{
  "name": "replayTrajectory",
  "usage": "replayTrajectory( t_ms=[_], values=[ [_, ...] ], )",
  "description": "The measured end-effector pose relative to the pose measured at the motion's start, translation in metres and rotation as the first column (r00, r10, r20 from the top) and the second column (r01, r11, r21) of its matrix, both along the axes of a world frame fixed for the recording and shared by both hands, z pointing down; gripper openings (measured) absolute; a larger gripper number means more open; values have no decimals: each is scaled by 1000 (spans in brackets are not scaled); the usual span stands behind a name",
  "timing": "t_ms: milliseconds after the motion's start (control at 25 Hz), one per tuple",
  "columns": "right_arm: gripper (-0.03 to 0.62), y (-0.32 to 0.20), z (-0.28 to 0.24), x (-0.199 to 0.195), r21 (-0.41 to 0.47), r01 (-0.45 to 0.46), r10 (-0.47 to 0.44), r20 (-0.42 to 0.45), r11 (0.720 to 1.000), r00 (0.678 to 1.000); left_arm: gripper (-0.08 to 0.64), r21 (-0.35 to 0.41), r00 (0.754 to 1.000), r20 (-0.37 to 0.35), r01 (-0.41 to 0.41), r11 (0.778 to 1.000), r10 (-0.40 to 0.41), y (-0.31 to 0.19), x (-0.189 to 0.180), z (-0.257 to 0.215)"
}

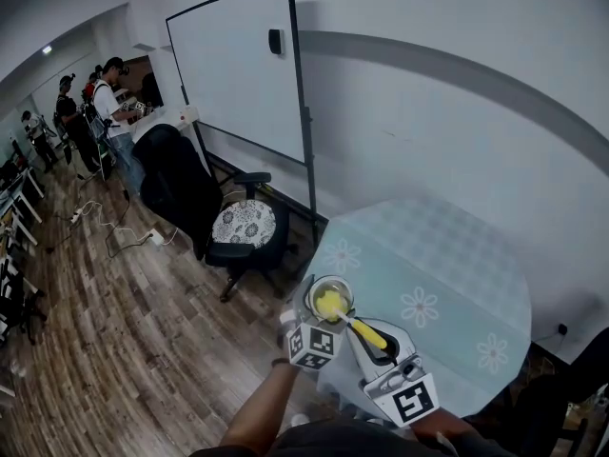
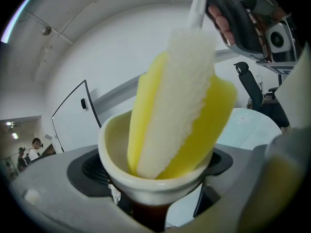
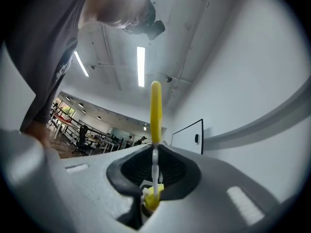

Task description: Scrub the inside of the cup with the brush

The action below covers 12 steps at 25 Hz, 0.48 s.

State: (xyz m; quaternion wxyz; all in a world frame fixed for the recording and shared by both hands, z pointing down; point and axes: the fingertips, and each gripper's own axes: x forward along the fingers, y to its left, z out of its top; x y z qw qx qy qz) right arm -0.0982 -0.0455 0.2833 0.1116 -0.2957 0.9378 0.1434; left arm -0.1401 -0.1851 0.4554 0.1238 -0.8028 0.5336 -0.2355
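Left gripper (image 2: 155, 198) is clamping the cream-rimmed, brown-bodied ceramic cup (image 2: 116, 165) between its jaws, mouth up, at the edge of the round table covered in pale blue flowered cloth (image 1: 447, 255) (whether the cup is touching the cloth cannot be told). Right gripper (image 3: 154, 178) is pinching the thin white stem of the yellow-handled brush (image 2: 180, 106), jaws narrowed tight on it. The brush's yellow sponge and white bristle head is sitting tilted inside the cup, reaching below the rim.

cup (image 2: 146, 184): cream rim, brown body | brush (image 2: 180, 106): yellow-white head inside cup
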Motion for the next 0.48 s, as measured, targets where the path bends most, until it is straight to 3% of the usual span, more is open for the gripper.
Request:
replayTrajectory(
  t_ms=[480],
  values=[
    [38, -1, -3, -18, 31, 14, -13, -4, 999, 1000, 557, 6, 1000, 18, 2, 1000, -2, 6, -1, 0]
  ],
)
